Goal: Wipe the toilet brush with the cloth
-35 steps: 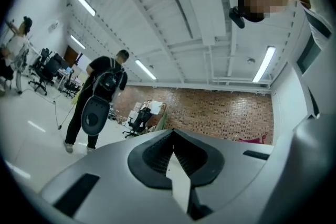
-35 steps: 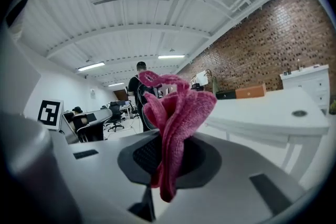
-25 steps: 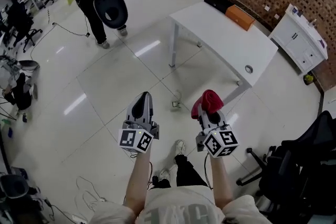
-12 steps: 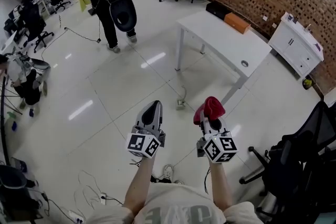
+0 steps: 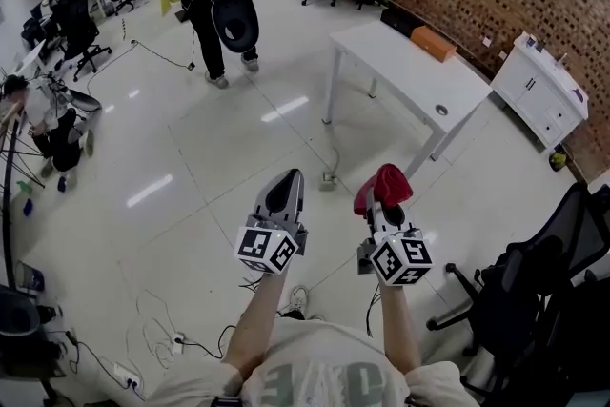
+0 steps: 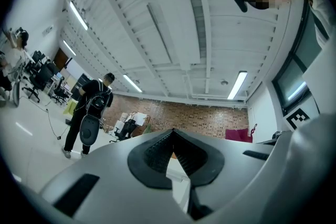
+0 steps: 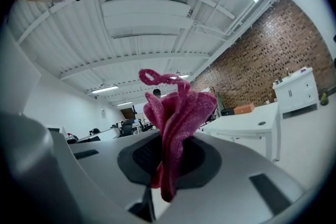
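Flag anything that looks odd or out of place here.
Loose cables trail across the floor at the head view's lower left, a tripping risk. The cloth sits bunched in the right gripper, while the left gripper is shut on nothing. No toilet brush shows in any view.

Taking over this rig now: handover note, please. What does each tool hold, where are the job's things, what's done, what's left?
Left tool: shut, empty.
Right tool: shut on the red cloth, bunched above its jaws.
Both are held out over the floor, short of the white table.
Toilet brush: in no view.
Done: cloth gripped.
Left: find the brush and wipe it.
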{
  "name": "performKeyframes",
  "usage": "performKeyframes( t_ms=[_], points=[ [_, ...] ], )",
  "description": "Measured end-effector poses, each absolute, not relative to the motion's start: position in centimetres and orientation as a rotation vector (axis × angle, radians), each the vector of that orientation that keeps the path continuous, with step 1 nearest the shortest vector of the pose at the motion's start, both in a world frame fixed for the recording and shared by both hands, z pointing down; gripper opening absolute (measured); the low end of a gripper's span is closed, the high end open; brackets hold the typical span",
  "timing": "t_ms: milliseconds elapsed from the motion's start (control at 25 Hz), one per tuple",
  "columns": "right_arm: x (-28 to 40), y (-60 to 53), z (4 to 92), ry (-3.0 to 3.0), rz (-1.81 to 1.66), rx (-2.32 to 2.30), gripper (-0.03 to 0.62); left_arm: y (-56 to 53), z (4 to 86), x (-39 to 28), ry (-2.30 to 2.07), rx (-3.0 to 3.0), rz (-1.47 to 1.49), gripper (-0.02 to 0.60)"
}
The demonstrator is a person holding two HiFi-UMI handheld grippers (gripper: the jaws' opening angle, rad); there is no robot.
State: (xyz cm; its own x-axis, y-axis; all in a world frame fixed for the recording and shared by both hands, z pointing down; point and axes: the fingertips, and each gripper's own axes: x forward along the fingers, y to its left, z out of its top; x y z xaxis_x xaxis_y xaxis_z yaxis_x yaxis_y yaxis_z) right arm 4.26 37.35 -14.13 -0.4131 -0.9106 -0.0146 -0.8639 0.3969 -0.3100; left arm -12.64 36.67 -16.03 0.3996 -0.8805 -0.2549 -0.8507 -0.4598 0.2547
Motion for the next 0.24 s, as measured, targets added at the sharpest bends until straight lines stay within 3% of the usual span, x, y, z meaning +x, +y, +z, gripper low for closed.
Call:
performKeyframes(
  t_ms=[240],
  points=[
    [4.1, 37.9, -16.4, 2.471, -0.298, -1.539, 0.031, 37.8, -18.2, -13.0, -1.637, 2.583, -0.588, 0.005]
  ],
)
